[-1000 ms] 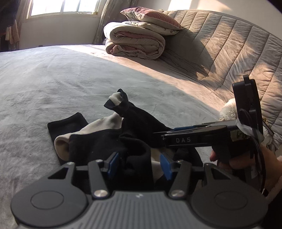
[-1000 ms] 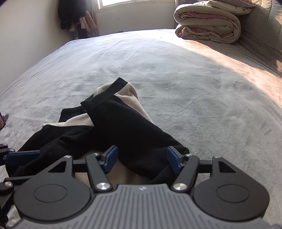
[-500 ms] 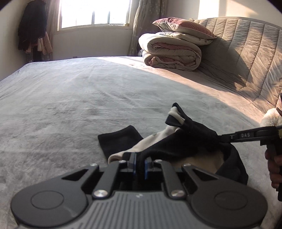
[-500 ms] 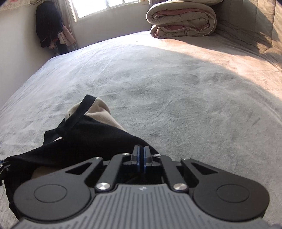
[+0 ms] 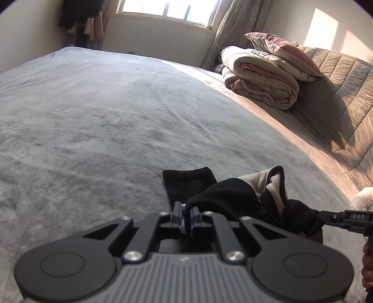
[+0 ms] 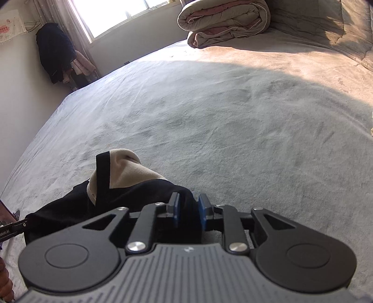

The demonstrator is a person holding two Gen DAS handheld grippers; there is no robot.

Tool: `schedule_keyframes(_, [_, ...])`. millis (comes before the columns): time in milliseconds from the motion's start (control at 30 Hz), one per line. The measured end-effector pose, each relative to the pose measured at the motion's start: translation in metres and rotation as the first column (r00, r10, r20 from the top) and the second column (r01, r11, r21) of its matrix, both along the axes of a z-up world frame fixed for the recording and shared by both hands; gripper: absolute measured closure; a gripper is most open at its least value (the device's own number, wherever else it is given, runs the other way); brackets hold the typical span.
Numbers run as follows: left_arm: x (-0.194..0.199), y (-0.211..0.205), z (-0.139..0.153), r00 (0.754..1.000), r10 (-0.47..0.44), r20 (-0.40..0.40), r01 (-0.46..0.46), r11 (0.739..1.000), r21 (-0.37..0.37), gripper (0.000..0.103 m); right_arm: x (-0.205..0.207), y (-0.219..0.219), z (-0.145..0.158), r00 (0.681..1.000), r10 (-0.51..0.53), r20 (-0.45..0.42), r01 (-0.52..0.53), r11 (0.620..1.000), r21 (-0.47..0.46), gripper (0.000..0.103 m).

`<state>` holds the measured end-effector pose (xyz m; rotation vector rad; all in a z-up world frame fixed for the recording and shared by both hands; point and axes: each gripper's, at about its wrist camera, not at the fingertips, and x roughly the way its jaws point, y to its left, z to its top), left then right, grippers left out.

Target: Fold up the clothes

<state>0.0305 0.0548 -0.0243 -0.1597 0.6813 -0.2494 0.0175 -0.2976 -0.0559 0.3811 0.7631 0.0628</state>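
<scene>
While both clamp it, the soft black-and-beige garment (image 5: pixel 235 195) sags, crumpled.

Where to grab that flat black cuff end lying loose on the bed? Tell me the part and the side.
Probably the far hem of the black cuff, approached from above with a finger at each corner. It lies flat on the bed, its near end under the bunched garment that the left gripper holds.

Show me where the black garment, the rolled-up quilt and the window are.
black garment (image 5: pixel 223 195), left wrist view, its dark folded body.
rolled-up quilt (image 5: pixel 261 81), left wrist view, its outer roll.
window (image 5: pixel 167 9), left wrist view, its bright pane.
</scene>
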Motion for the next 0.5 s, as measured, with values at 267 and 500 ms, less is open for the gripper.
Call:
schedule_keyframes(267, [-0.004,0.002,0.005,0.998,-0.058,-0.003,0.057,0.994,-0.096,0.063,0.002,0.01,-0.011,0.998,0.032,-0.054,-0.031,0.999,0.019,0.044])
schedule_keyframes(500, [0.0,0.001,0.005,0.986,-0.15,-0.073,0.133,0.972,-0.194,0.051,0.005,0.012,-0.027,0.988,0.039,-0.152,-0.022,0.994,0.111,0.075])
